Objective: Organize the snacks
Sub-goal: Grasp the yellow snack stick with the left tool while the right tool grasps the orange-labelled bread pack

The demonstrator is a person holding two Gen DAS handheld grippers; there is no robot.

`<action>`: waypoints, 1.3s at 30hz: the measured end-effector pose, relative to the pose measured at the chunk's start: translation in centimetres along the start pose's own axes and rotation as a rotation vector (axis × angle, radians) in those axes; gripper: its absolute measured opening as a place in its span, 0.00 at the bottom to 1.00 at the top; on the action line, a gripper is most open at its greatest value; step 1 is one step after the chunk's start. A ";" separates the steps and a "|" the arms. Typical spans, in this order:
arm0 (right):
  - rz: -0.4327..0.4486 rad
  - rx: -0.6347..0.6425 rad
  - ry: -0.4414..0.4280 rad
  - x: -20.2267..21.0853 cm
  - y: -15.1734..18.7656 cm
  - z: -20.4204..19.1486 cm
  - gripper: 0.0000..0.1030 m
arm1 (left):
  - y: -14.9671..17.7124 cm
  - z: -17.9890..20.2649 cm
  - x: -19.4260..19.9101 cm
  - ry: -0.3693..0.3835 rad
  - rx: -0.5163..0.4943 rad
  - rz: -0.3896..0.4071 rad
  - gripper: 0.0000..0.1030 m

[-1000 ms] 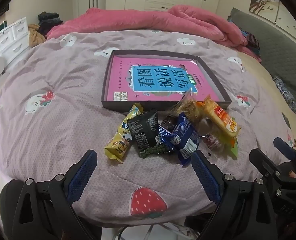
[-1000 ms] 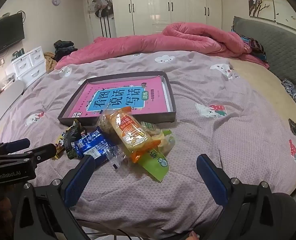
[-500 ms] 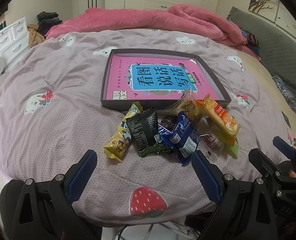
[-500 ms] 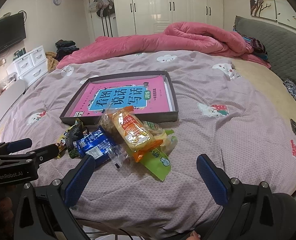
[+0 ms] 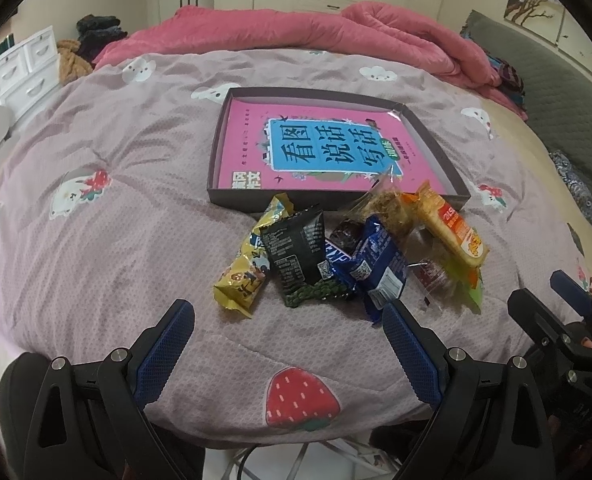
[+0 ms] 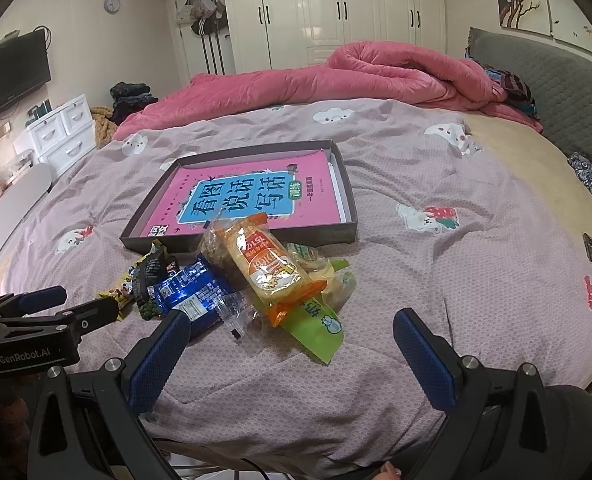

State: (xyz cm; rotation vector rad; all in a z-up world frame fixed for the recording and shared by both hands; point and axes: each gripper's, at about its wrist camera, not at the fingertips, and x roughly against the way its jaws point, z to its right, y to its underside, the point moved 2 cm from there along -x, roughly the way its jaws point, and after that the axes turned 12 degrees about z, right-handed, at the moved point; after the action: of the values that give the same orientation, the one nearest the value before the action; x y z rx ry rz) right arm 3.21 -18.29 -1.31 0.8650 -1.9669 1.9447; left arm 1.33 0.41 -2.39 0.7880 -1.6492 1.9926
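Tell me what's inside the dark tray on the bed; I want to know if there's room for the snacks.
The dark tray holds a pink book that covers nearly all its floor. What lies beneath the book is hidden. No snacks are inside.

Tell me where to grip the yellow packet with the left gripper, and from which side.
Probably its near crimped end. The yellow packet lies long, far end tucked beside the black packet; its left edge and near end look clear on the bedspread. Bring the open left gripper in from the near left.

"看图说话写话" on pink book (image 5: 320, 148); "GenRobot.AI" on left tool (image 6: 31, 356).
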 end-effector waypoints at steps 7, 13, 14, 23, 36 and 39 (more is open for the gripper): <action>-0.004 -0.010 -0.011 -0.4 -0.2 0.2 0.99 | -0.1 -2.1 -0.9 -0.020 0.065 0.006 0.92; -0.011 -0.006 -0.030 -1.0 -0.5 0.1 0.99 | 0.1 -4.8 -2.6 -0.038 0.160 -0.077 0.92; -0.014 -0.008 -0.035 -1.1 -0.5 0.2 0.99 | 0.1 -5.3 -2.9 -0.047 0.164 -0.082 0.92; -0.032 0.024 -0.050 -3.0 -1.1 0.2 0.92 | -0.3 -6.2 -5.5 -0.086 0.083 -0.078 0.92; -0.078 0.155 -0.074 -6.6 -1.6 -0.9 0.70 | -0.4 -4.8 -6.9 -0.025 -0.026 -0.117 0.69; -0.075 0.223 -0.084 -7.1 -1.5 -1.9 0.65 | -0.4 -4.9 -7.2 -0.007 -0.019 -0.124 0.63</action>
State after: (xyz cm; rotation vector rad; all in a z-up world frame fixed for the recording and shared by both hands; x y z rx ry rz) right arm 9.22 -14.70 -3.88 1.0760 -1.7554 2.1451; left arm 6.15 5.48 -7.53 0.8694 -1.5812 1.8888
